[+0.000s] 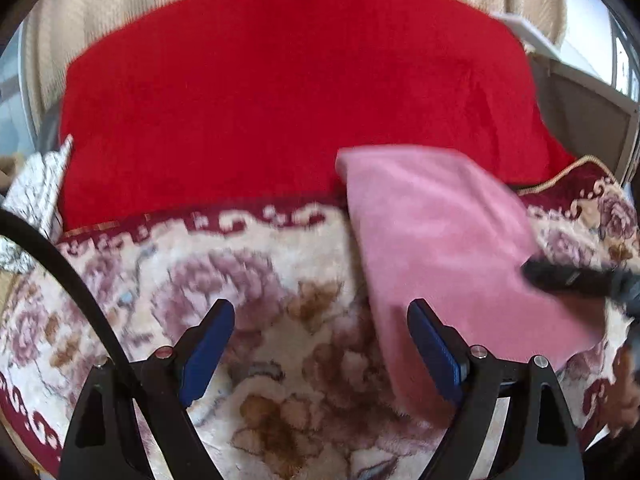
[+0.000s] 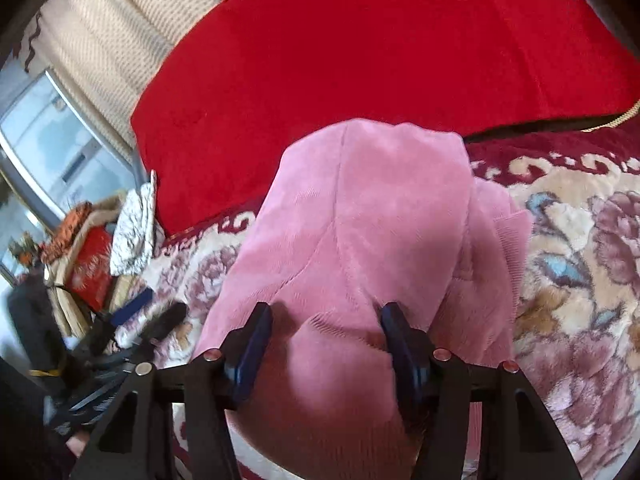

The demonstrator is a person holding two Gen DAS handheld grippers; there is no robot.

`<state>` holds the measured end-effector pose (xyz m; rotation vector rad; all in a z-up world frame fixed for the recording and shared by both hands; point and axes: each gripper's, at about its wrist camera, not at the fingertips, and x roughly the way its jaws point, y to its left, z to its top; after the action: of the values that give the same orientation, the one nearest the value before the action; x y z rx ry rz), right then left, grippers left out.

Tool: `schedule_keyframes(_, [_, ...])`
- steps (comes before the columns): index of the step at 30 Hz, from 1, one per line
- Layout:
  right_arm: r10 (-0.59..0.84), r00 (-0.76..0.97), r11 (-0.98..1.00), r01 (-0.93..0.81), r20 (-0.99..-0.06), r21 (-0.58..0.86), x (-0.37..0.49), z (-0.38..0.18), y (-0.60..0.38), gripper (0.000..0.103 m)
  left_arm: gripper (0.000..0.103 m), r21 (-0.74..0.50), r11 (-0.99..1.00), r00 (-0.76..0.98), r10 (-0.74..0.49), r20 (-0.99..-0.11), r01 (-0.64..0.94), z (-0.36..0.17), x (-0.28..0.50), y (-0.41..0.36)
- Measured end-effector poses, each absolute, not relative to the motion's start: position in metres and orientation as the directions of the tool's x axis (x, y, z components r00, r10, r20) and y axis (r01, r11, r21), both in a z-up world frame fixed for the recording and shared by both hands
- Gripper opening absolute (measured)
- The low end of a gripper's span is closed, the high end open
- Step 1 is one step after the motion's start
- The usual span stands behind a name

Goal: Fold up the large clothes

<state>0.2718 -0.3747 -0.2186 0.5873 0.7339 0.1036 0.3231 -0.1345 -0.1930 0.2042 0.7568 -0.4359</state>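
A pink corduroy garment (image 2: 360,208) lies folded on a floral blanket (image 2: 580,248), its far end reaching a red quilt (image 2: 360,48). My right gripper (image 2: 326,340) has the garment's near edge bunched up between its blue pads, which press on the fabric from both sides. In the left wrist view the pink garment (image 1: 440,240) lies to the right, with one dark finger of the right gripper (image 1: 560,276) at its right edge. My left gripper (image 1: 320,320) stands wide open above the blanket (image 1: 260,280). Its right finger hangs over the garment's left edge and nothing sits between the pads.
The red quilt (image 1: 280,92) covers the far half of the bed. Beige curtains (image 2: 100,40) and a window (image 2: 52,140) stand behind it. Boxes and a patterned cloth (image 2: 132,232) are piled at the bed's left side. The left gripper (image 2: 148,314) shows blurred at lower left.
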Motion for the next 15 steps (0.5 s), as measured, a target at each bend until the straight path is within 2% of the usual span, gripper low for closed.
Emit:
schedule_keyframes(3, [0.299,0.750,0.807,0.131,-0.591,0.575,0.269,-0.220,-0.392,0.062,0.088,-0.047,0.872,0.602,-0.374,-0.705,0.487,-0.195,0.329,-0.130])
schedule_keyframes(4, [0.298,0.757,0.791,0.145,-0.582,0.594,0.267,-0.220,-0.400,0.064,0.088,-0.121,0.852,0.570,-0.440,-0.694,0.509,-0.191,0.332,-0.124])
schedule_keyframes(6, [0.273,0.783,0.753,0.189,-0.560,0.631,0.261,-0.222,-0.423,0.081,0.093,-0.266,0.801,0.502,-0.556,-0.662,0.536,-0.188,0.336,-0.114])
schedule_keyframes(8, [0.274,0.796,0.720,0.202,-0.539,0.664,0.257,-0.226,-0.439,0.088,0.094,-0.386,0.753,0.435,-0.635,-0.639,0.532,-0.192,0.345,-0.108])
schedule_keyframes(12, [0.318,0.792,0.647,0.220,-0.520,0.730,0.260,-0.244,-0.466,0.089,0.094,-0.476,0.707,0.338,-0.684,-0.646,0.523,-0.206,0.361,-0.113])
schedule_keyframes(15, [0.365,0.769,0.594,0.242,-0.525,0.767,0.265,-0.264,-0.481,0.089,0.094,-0.482,0.712,0.308,-0.675,-0.670,0.511,-0.216,0.369,-0.120])
